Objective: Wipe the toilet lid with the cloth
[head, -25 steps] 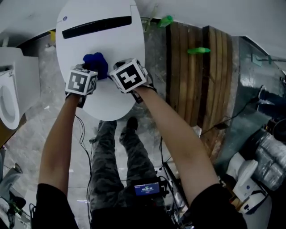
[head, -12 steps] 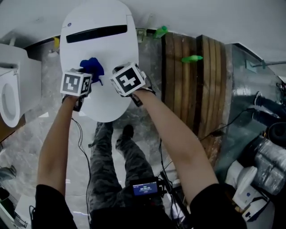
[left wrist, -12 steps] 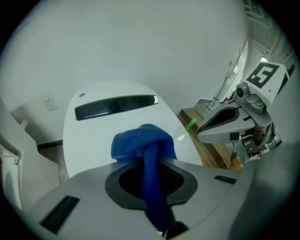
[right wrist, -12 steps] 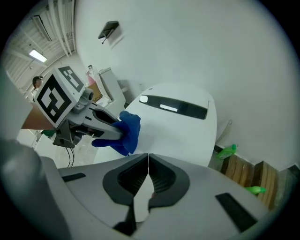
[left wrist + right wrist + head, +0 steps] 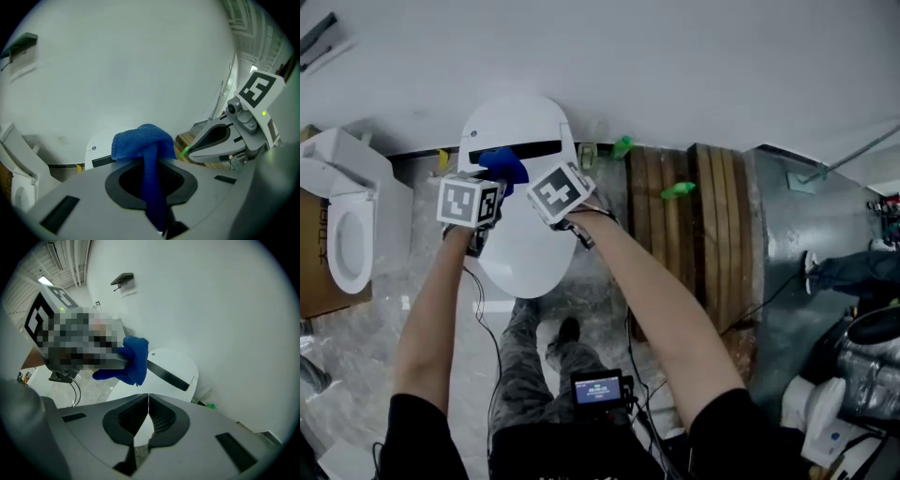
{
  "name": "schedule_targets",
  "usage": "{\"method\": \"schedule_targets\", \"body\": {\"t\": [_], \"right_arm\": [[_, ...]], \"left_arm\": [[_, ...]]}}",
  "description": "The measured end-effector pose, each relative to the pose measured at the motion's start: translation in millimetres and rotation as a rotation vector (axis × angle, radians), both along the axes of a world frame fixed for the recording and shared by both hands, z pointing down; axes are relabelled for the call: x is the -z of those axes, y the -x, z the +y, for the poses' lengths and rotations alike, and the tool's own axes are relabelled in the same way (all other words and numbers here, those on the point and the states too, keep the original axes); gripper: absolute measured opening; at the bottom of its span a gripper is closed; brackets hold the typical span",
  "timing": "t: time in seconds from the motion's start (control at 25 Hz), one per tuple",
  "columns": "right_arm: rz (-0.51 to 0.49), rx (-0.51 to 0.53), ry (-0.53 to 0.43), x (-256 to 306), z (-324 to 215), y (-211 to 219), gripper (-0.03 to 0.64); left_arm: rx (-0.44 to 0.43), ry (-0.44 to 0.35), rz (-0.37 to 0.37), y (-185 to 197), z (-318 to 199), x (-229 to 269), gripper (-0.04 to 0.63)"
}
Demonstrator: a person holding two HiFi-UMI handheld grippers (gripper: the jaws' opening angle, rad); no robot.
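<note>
The white toilet lid (image 5: 520,253) is shut and lies below both grippers, against the wall. My left gripper (image 5: 150,159) is shut on a blue cloth (image 5: 140,140). The cloth bunches up past the fingertips, and a strip of it runs back between the jaws. In the head view the cloth (image 5: 502,166) hangs in the air above the lid's rear part. My right gripper (image 5: 148,397) is shut with nothing in it. It is held close beside the left one, also above the lid. In the right gripper view, the cloth (image 5: 133,359) shows ahead of it.
A second toilet (image 5: 347,234) and a cardboard box (image 5: 311,253) stand at the left. Wooden planks (image 5: 694,234) with green items (image 5: 678,190) lie right of the toilet. The person's legs (image 5: 534,375), a small screen device (image 5: 598,387) and cables are below. A white wall fills the top.
Both grippers have risen off the lid together, the left one carrying the blue cloth up with it. The toilet now looks smaller and more wall shows.
</note>
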State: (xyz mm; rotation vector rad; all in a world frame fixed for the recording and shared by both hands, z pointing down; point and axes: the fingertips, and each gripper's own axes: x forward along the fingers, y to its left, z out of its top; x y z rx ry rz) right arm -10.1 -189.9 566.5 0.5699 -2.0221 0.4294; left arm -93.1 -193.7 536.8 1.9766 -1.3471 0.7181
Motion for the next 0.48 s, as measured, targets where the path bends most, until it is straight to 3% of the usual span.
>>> {"method": "schedule_targets", "body": {"t": [0.04, 0.12, 0.32, 0.48], "right_arm": [[0.078, -0.011, -0.014, 21, 1, -14, 0.015], [0.133, -0.015, -0.031, 60, 10, -25, 0.015], [-0.004, -0.004, -0.027, 119, 41, -11, 0.015], [0.031, -0.066, -0.047, 164, 63, -40, 0.015]], "left_arm": [[0.007, -0.015, 0.002, 0, -1, 16, 0.052], [0.016, -0.031, 0.004, -1, 5, 44, 0.052], [0.035, -0.063, 0.005, -4, 35, 108, 0.052], [0.047, -0.086, 0.007, -10, 68, 149, 0.052]]}}
